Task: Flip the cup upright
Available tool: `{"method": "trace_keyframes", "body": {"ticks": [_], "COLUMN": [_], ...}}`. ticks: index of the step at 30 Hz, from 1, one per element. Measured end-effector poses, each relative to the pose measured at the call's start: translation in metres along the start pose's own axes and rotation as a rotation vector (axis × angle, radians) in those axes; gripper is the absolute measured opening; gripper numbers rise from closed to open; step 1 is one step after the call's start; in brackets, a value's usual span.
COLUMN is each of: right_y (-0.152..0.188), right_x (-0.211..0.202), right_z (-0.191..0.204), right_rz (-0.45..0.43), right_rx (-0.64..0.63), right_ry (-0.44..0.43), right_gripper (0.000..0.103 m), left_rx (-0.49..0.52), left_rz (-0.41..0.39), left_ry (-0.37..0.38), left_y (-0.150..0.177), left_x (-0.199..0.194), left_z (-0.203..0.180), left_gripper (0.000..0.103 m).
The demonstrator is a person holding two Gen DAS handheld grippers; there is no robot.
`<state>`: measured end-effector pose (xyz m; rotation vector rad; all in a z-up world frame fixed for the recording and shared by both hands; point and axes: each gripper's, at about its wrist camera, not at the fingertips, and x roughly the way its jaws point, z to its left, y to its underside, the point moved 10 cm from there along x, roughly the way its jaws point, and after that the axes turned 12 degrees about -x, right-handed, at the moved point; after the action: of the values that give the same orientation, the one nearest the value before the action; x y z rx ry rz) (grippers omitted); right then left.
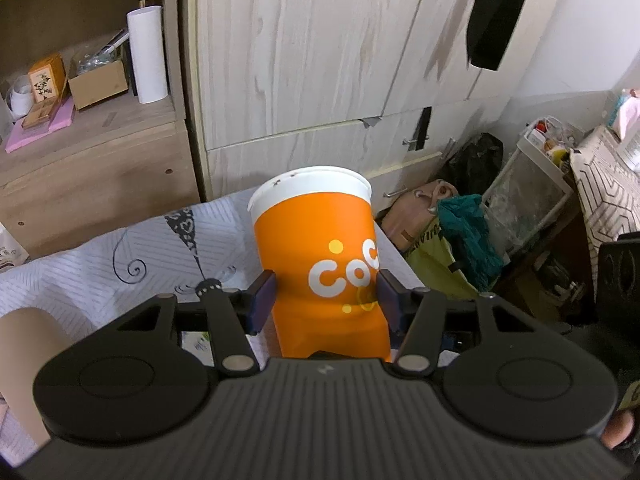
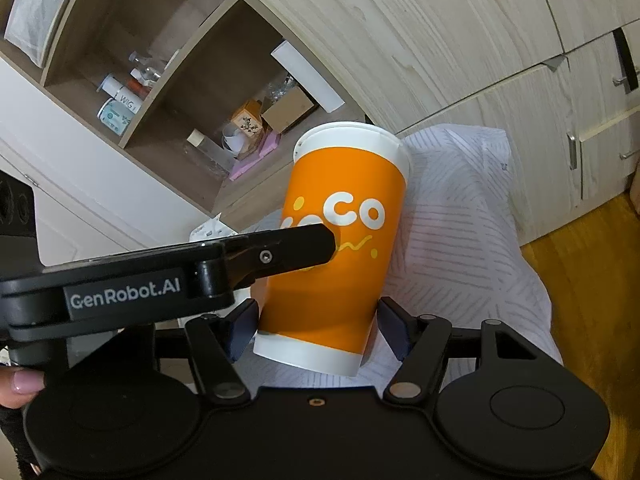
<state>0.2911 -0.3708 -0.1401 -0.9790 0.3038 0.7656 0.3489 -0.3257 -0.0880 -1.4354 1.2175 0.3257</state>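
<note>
While gripping cup, left claw seemingly level.

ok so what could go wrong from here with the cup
The left gripper squeezes the orange cup hard enough to dent its paper wall; more force could crush it or let it slip. In the right wrist view the cup leans with its base off the tablecloth, so an early release could tip it. The right gripper straddles the base and could knock it.

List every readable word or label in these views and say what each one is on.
"CoC", cut off by a finger: orange cup.
"GenRobot.AI": left gripper body, in the right wrist view.
"WIG": white bottle on the shelf.
Other shelf labels: too small to read.
</note>
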Motion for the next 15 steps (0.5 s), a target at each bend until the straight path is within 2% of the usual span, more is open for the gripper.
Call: {"method": "trace_keyframes", "body": {"ticks": [6, 15], "right_y": [0.024, 0.073], "right_x": [-0.018, -0.046], "right_z": [0.006, 0.041], "right_rz": [0.031, 0.055], "right_rx": [0.059, 0.061], "right_ry": [-0.013, -0.018], "right_gripper": [0.071, 0.071], "left_rx": [0.046, 0.085], "left_rz": [0.031, 0.081], "left_ry": [0.003, 0.007], "left_y": [0.027, 0.08], "left_x": [-0.015, -0.057], "left_z": [-0.013, -0.018], "left_gripper": [0.053, 0.053]}}
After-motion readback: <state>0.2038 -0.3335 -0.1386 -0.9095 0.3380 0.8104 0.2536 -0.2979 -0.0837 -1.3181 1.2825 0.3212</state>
